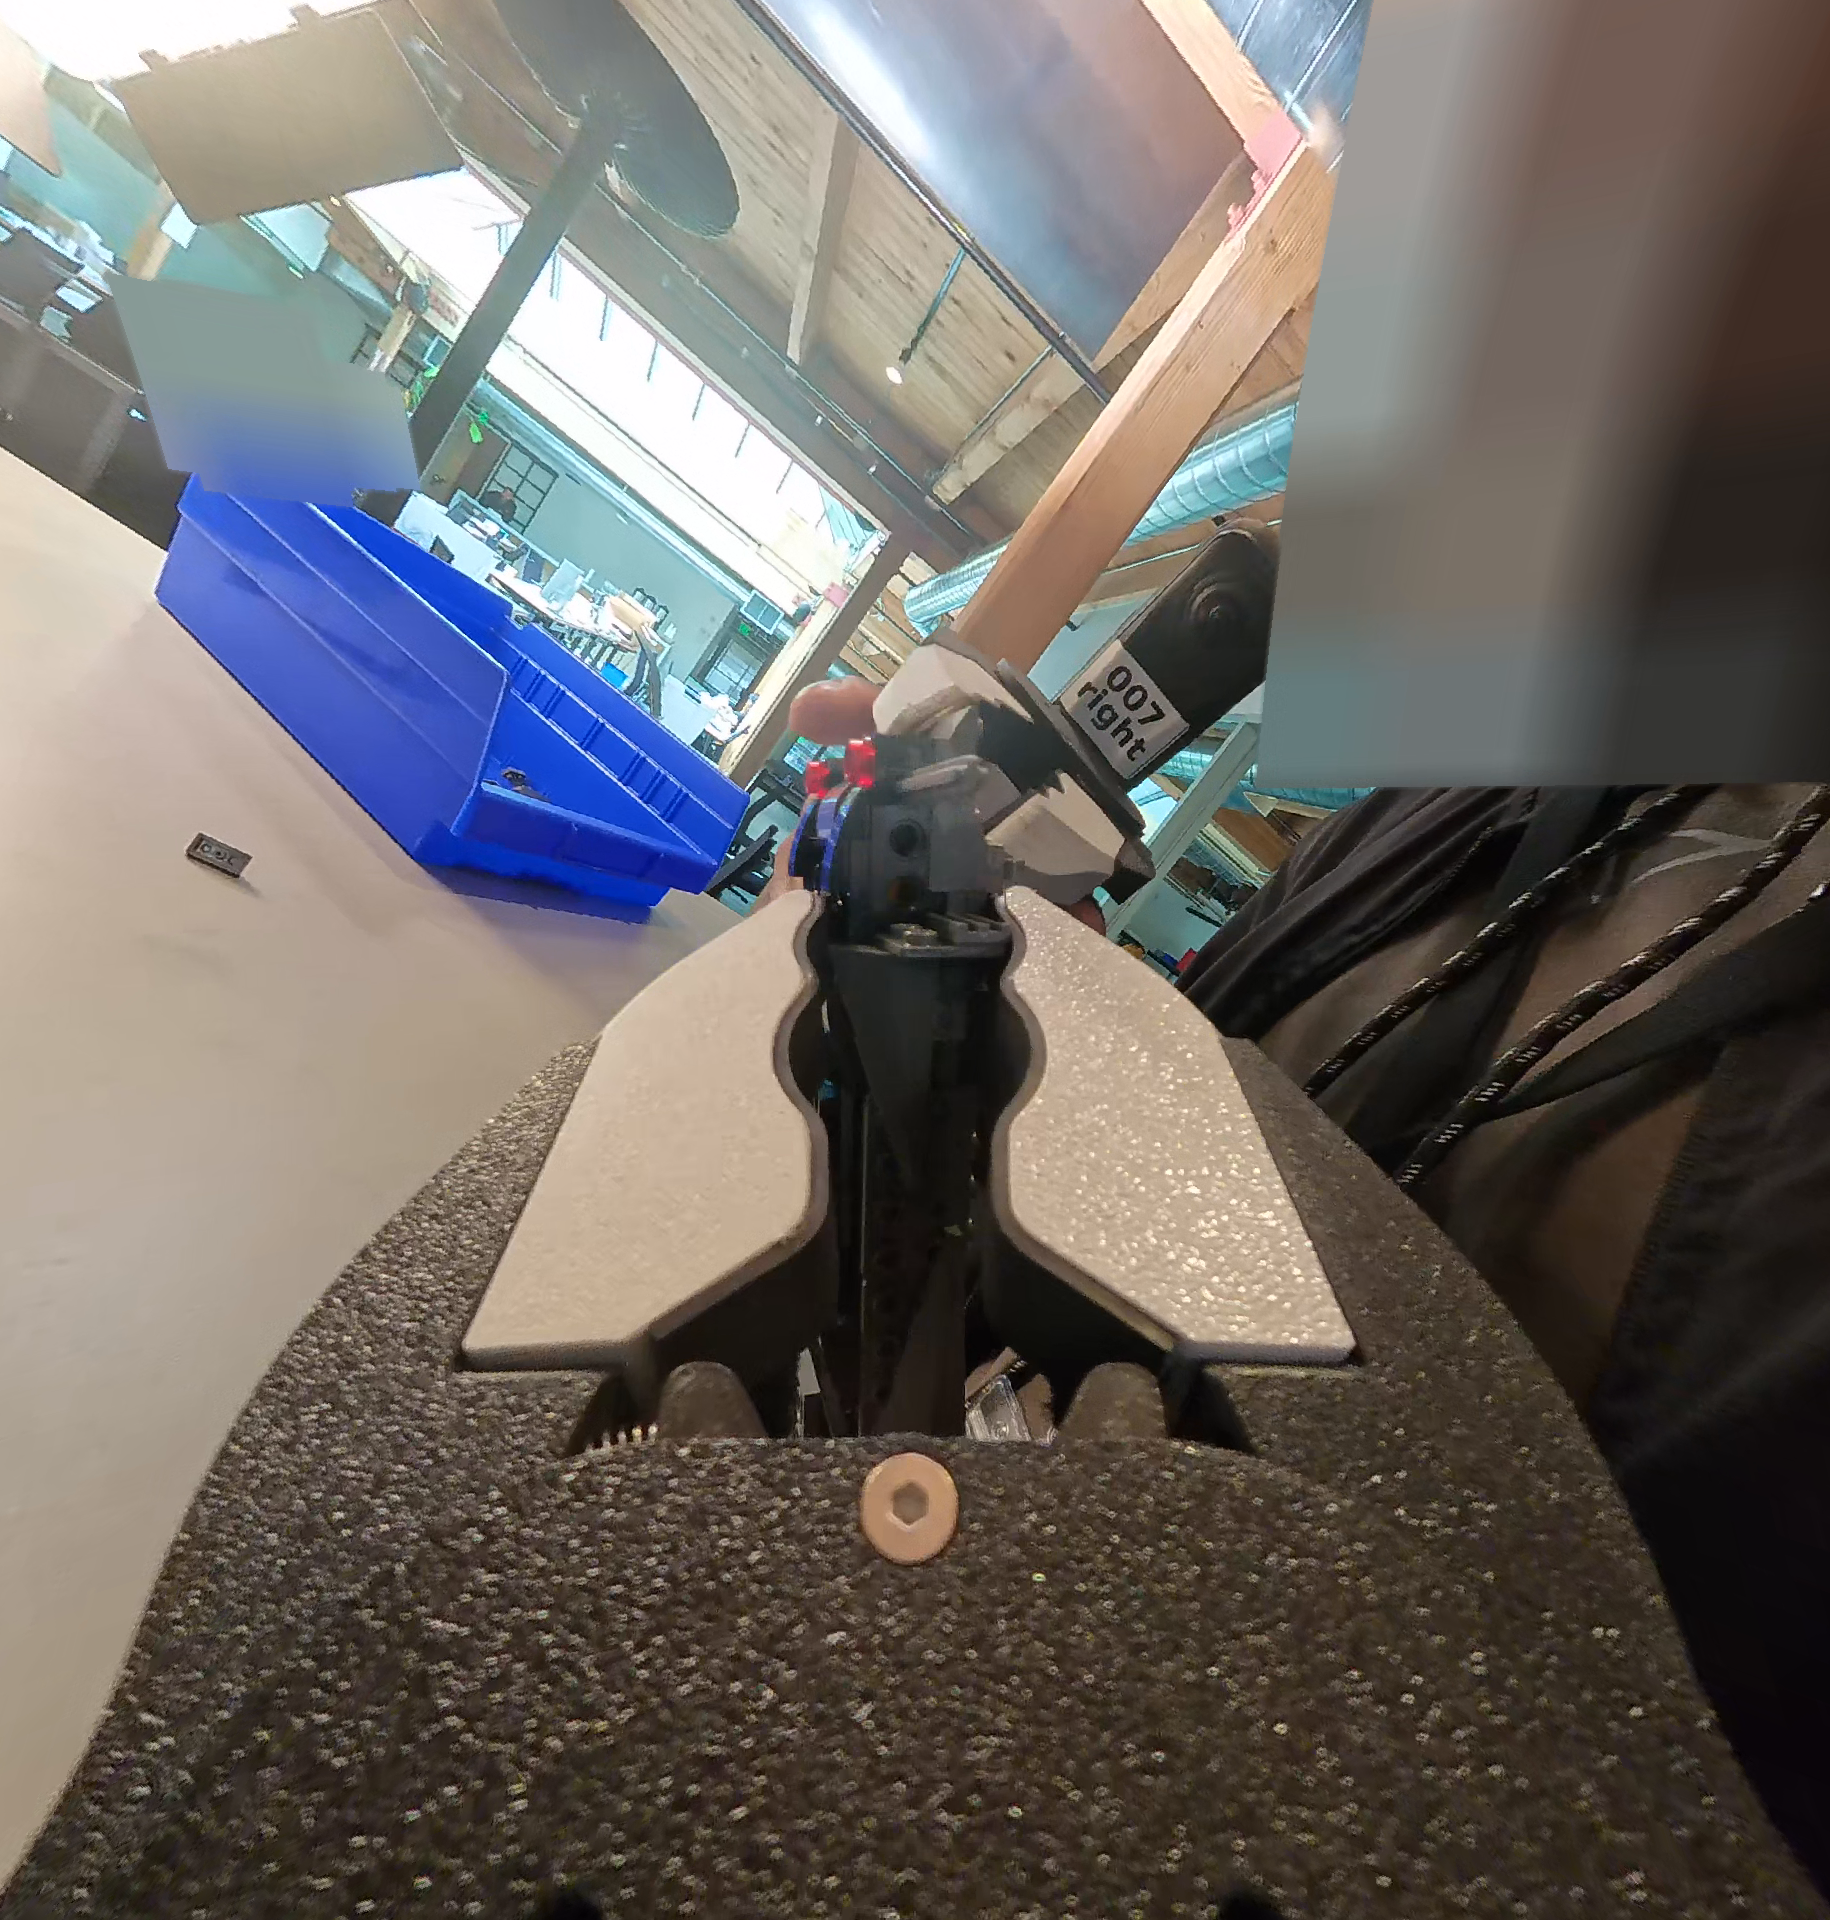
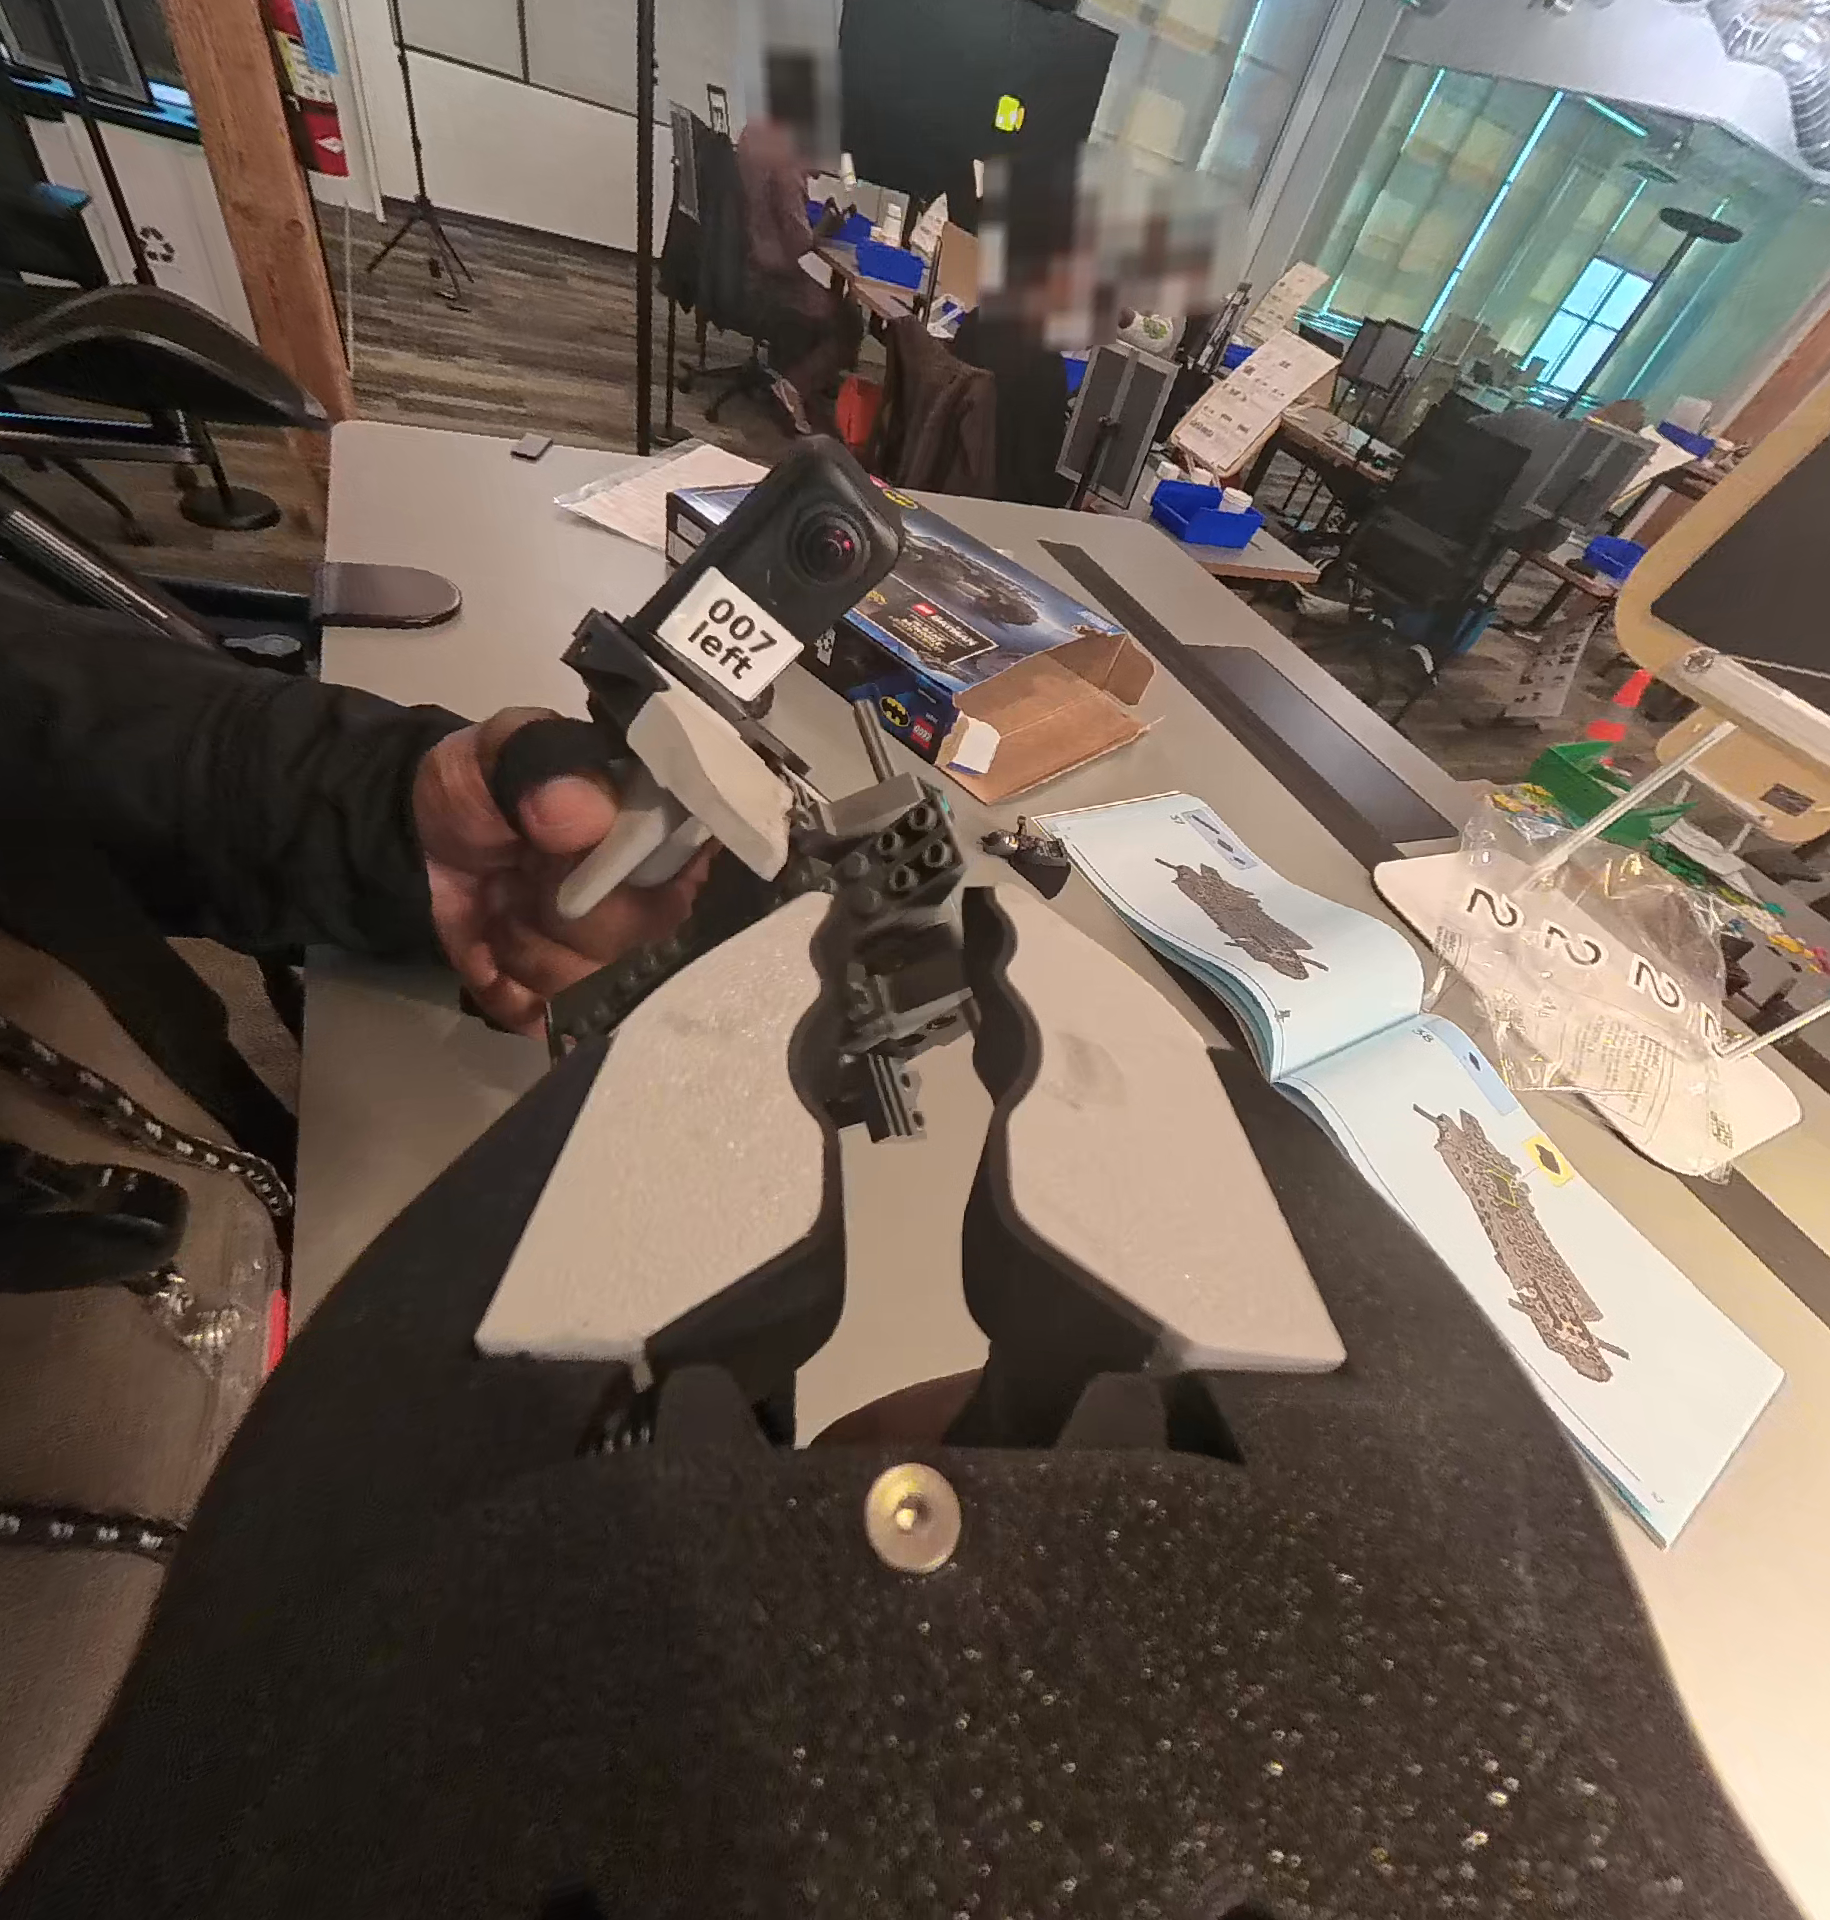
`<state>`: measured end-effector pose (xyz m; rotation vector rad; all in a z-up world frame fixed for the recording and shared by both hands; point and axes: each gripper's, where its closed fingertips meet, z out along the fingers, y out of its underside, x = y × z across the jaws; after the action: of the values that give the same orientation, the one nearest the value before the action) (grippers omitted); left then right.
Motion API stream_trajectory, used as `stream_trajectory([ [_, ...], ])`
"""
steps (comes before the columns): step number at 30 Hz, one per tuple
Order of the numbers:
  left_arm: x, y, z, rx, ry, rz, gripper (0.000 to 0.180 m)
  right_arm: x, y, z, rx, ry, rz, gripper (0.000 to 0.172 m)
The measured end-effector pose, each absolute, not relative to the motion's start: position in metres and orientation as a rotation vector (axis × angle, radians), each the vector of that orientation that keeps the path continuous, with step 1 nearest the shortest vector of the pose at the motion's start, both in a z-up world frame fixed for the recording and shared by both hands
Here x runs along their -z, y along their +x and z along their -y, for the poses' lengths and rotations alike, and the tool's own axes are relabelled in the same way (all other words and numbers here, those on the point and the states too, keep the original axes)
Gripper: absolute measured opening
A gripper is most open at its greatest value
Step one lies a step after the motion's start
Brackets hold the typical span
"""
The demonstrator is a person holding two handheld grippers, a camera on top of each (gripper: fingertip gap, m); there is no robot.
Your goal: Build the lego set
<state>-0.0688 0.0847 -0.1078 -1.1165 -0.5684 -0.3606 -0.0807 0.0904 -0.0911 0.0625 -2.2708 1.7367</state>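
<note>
Fingers (image 1: 1087, 997) of left gripper (image 1: 911, 920) clamp grey brick model (image 1: 906, 862) lengthwise; right gripper (image 2: 895, 920) parted.

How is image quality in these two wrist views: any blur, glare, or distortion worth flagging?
Left wrist view: strong wide-angle bending, blown-out skylights, yet the blue plastic bin and the dark grey brick model in the left hand-held gripper stay sharp. Right wrist view: evenly lit, but the right hand-held gripper and the model look motion-smeared; the open pale blue instruction booklet stays readable as a shape.

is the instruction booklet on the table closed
No, the instruction booklet lies open on the table, showing two pale blue pages with build drawings.
</note>
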Motion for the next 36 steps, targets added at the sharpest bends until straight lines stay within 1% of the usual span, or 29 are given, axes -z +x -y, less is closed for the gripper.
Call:
stream_trajectory([
  [4, 0.109, -0.067, -0.087, 0.382, -1.129, 0.563, 0.029, 0.094, -0.080, -0.091, -1.721, 0.097, 2.296, 0.025],
  [10, 0.111, -0.064, -0.089, 0.417, -1.150, 0.535, 0.029, 0.096, -0.075, -0.091, -1.719, 0.165, 2.351, 0.024],
  [17, 0.114, -0.062, -0.091, 0.430, -1.187, 0.519, 0.029, 0.100, -0.071, -0.094, -1.731, 0.213, 2.410, 0.018],
  [36, 0.115, -0.053, -0.096, 0.427, -1.247, 0.496, 0.029, 0.102, -0.061, -0.099, -1.754, 0.262, 2.465, 0.015],
])
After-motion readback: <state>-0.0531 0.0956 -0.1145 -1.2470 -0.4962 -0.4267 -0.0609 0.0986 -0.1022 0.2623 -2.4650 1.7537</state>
